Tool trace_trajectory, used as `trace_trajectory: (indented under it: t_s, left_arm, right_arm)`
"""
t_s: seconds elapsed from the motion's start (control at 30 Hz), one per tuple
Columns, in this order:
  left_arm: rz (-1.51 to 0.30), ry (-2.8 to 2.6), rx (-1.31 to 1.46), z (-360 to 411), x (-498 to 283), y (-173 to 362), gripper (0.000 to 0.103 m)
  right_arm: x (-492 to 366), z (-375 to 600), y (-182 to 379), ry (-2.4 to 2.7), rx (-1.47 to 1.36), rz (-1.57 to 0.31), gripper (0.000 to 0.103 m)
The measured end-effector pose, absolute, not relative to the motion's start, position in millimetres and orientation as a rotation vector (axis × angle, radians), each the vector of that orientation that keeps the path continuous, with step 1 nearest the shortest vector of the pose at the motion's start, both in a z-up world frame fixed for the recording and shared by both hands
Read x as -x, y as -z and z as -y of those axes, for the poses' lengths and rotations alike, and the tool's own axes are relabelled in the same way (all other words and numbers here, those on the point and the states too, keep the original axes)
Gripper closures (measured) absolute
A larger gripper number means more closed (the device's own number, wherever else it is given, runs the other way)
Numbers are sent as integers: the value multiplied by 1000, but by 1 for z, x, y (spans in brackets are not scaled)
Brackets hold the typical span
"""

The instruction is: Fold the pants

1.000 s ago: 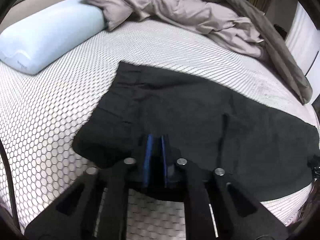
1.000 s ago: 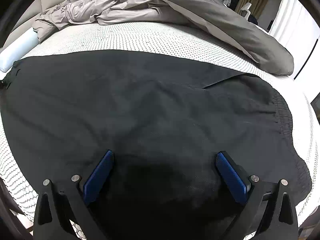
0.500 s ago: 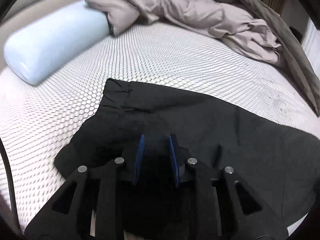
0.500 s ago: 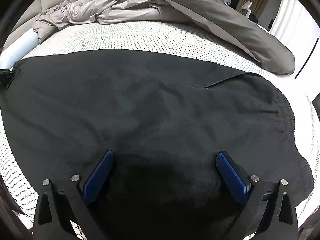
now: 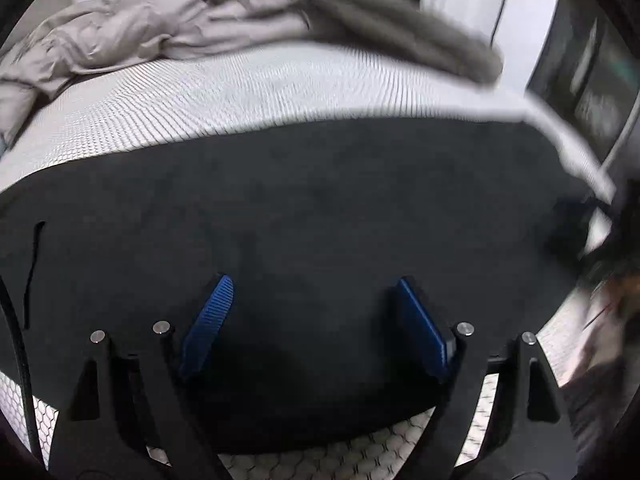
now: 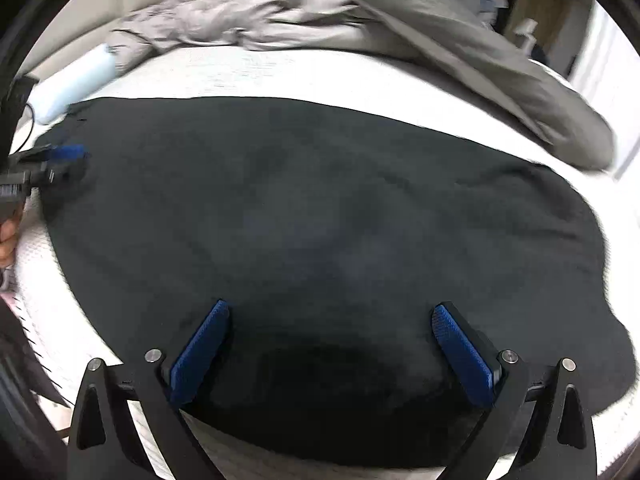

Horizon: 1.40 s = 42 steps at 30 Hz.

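Pants (image 6: 320,220) lying flat on mattress (image 5: 240,92), folded lengthwise it seems. Left gripper (image 5: 312,320) opening, nothing between pads, hovering over cloth. Right gripper (image 6: 332,348) spread wide, empty. Next probably: grasping one end, carrying it across for next fold.

left gripper (image 5: 312,312) opening, over black pants (image 5: 304,208)

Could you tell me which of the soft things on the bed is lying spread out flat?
The black pants lie flat across the mattress. The grey duvet is bunched up behind them, and the pale blue pillow is a plump roll.
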<state>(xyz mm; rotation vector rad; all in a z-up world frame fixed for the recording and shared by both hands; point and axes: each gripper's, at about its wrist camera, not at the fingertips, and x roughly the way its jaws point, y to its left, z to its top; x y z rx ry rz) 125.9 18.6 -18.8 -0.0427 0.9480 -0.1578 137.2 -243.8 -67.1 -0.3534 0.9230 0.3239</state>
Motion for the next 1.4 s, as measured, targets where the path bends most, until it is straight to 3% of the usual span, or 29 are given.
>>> trace_trajectory:
  t_s: [0.27,0.4,0.53,0.73,0.87,0.93,0.97,1.0,1.07,1.17,1.33,1.37,1.4]
  left_arm:
    - [-977,155,15,-10,-129,22,20]
    - [-957,176,89,-15,-137,3,20]
    - [-859,278,121,16,-133,-19,18]
    - [-959,340,-86,95,-138,19,17]
    - [-949,349,-102,101,-135,16,15]
    - [-965,362,-29,92,-136,14,15]
    - [-966,357,-5,88,-137,13,15]
    - [-963,344,23,80,-143,11,15]
    - [-955,320,48,71,-146,9,15]
    - [-950,255,98,47,-154,4,15]
    - [-924,173,178,-4,-150,-5,15]
    - [-919,149,196,-16,-150,-6,15]
    - [-919,135,207,-25,-149,-6,15]
  right_arm:
    - [-148,399,61,143,154,-908,2]
    - [-142,411,48,133,65,-902,1]
    - [-123,435,28,-33,-222,-852,1]
    - [-130,470,61,-172,-574,-893,2]
    - [-151,483,75,-172,-682,-783,2]
    - [-161,483,71,-154,-654,-739,10]
    - [-169,484,68,-136,-628,-721,28]
    - [-175,482,68,-120,-613,-723,56]
    - [-184,481,68,-112,-609,-721,71]
    - [-187,461,44,-93,-542,-675,79]
    - [-175,360,-15,-433,-455,-574,80]
    - [-175,335,-18,-505,-438,-577,76]
    - [-177,302,-18,-589,-409,-605,60]
